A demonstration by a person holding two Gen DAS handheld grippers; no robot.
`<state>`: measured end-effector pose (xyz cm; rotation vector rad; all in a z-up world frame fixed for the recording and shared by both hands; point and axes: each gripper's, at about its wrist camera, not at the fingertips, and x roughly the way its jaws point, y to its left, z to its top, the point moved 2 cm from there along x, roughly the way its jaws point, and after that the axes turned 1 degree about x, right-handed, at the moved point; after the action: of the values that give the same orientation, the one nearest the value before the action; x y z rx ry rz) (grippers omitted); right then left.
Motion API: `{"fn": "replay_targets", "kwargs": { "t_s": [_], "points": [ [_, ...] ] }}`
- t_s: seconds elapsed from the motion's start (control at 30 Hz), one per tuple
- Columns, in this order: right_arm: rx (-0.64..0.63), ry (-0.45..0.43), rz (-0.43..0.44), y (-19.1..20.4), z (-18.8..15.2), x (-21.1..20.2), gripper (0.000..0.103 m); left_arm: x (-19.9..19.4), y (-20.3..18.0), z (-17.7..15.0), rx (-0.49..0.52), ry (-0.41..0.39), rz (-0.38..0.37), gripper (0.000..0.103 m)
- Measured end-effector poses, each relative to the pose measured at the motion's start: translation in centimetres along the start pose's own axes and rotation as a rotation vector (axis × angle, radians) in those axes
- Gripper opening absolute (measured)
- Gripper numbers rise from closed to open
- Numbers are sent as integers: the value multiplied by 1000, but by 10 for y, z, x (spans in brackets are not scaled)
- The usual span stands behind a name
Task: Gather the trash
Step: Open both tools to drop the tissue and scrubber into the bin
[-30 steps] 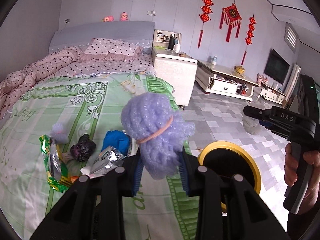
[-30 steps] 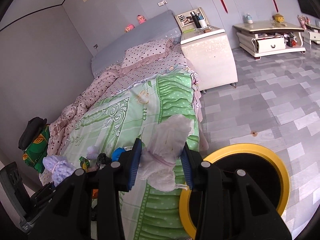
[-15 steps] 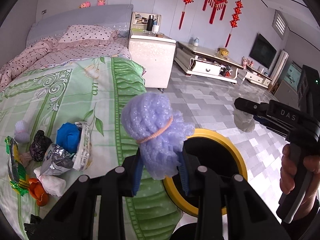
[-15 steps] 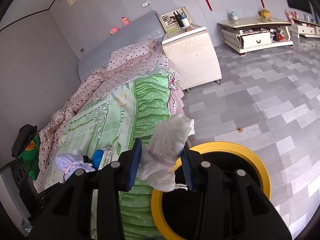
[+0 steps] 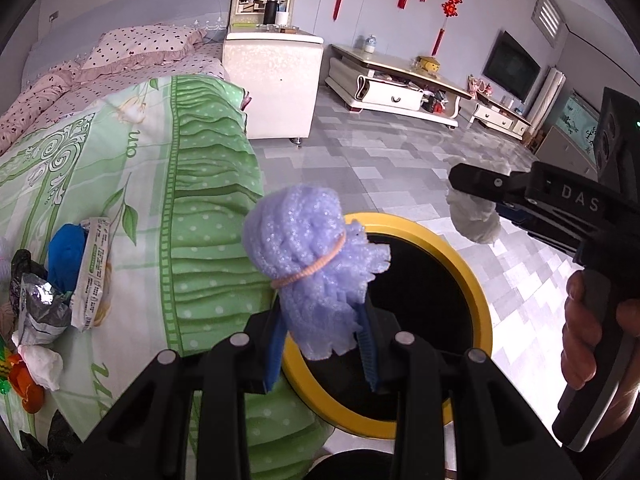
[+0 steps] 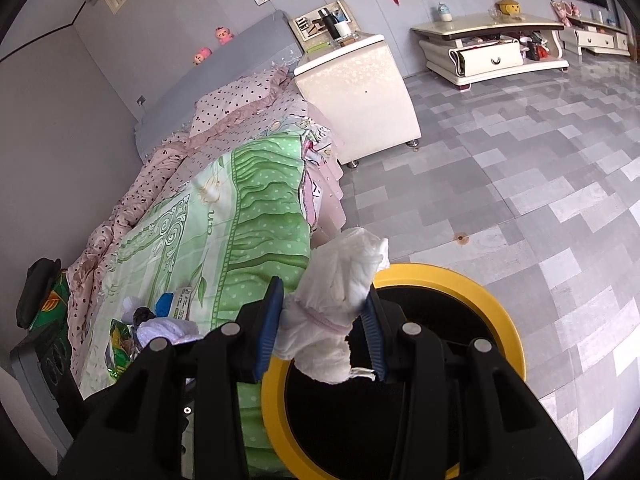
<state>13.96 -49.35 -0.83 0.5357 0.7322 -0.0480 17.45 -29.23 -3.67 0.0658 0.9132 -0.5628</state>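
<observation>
My left gripper (image 5: 322,354) is shut on a purple foam wad (image 5: 310,258) bound with a pink rubber band, held over the left rim of a black bin with a yellow rim (image 5: 482,300). My right gripper (image 6: 322,344) is shut on a white crumpled tissue bundle (image 6: 340,304) over the same bin (image 6: 508,336). The right gripper also shows in the left wrist view (image 5: 476,190), with its white bundle (image 5: 474,220) above the bin's right side. More trash lies on the green bed cover: a blue wad (image 5: 66,254), a wrapper (image 5: 94,272), a foil bag (image 5: 38,310).
The bed with the green cover (image 5: 140,184) stands left of the bin. A white nightstand (image 5: 274,80) and a low TV cabinet (image 5: 394,88) stand farther back on the grey tiled floor (image 6: 520,184).
Both grippers have swung right from over the bed to over the bin, each still holding its bundle. The bin now fills more of both views.
</observation>
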Motion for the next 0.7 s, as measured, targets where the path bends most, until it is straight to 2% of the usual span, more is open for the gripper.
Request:
{"fn": "replay_targets", "kwargs": {
  "t_s": [0.2,0.47,0.53,0.7],
  "points": [
    [33,27,-23,-17,-6,10,37,20,-7,-10,-10,62,-22,30],
    [43,31,-25,-22,-9,10,40,26,-19,-15,5,84,-47,30],
    [50,28,-22,-24,-9,9,42,25,-19,-16,-2,82,-68,32],
    [63,18,-45,-27,-8,6,45,21,-18,-16,-1,72,-67,46]
  ]
}}
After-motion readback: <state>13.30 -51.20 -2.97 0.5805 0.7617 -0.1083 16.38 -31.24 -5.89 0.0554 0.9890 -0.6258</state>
